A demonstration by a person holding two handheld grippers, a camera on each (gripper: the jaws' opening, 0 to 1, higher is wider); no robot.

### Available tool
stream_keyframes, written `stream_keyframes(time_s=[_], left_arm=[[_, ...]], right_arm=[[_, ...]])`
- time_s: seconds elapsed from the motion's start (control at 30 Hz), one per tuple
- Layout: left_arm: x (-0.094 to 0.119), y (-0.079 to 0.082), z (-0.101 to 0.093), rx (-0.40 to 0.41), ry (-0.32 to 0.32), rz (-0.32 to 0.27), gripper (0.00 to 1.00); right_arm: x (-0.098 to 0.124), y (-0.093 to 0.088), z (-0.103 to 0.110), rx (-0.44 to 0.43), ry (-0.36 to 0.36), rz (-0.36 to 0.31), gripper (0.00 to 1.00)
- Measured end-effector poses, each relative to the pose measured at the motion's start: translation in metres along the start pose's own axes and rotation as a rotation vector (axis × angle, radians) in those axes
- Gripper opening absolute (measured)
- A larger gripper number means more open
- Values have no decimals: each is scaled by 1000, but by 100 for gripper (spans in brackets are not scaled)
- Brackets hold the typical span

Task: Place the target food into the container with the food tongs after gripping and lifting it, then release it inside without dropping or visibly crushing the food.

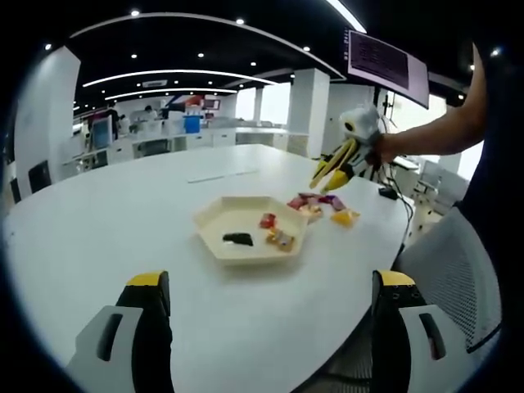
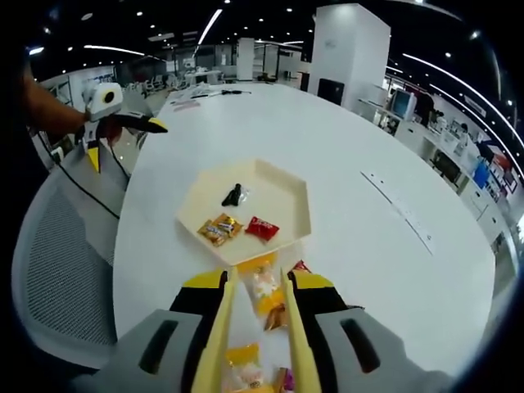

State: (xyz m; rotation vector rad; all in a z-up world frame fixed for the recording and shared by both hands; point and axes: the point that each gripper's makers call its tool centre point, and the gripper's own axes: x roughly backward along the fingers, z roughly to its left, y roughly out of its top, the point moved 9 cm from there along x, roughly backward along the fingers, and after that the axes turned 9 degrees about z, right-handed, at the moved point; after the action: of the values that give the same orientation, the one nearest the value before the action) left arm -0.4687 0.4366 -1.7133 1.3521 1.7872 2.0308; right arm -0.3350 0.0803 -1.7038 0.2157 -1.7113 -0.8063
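Observation:
A cream hexagonal tray [image 1: 214, 216] [image 2: 288, 195] sits on the white table. In it lie a black item [image 1: 237, 239] [image 2: 233, 195], a red packet [image 1: 268, 220] [image 2: 262, 228] and an orange packet [image 1: 281, 240] [image 2: 219, 228]. Wrapped snacks [image 1: 321, 203] [image 2: 266, 296] are piled just outside the tray. My right gripper [image 2: 260, 282] [image 1: 348, 151] is shut on yellow food tongs [image 2: 223, 327] [image 1: 334, 170], whose arms stand apart over the pile. I cannot tell whether the tongs touch a snack. My left gripper [image 1: 270, 282] [image 2: 123, 139] hangs open, well short of the tray.
The round white table [image 1: 123, 213] [image 2: 368, 139] ends close to the snack pile. A grey mesh chair [image 1: 454, 270] [image 2: 57, 262] stands at that edge. A black cable [image 1: 401, 201] runs over the rim. Desks and a wall screen [image 1: 385, 61] lie beyond.

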Motion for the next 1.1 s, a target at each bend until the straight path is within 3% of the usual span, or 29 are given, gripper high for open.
stream_keyframes(time_s=[1.1], left_arm=[[-1,0,2,18,-1,5,99]], right_arm=[[-45,-13,-6,138,41,91,29]])
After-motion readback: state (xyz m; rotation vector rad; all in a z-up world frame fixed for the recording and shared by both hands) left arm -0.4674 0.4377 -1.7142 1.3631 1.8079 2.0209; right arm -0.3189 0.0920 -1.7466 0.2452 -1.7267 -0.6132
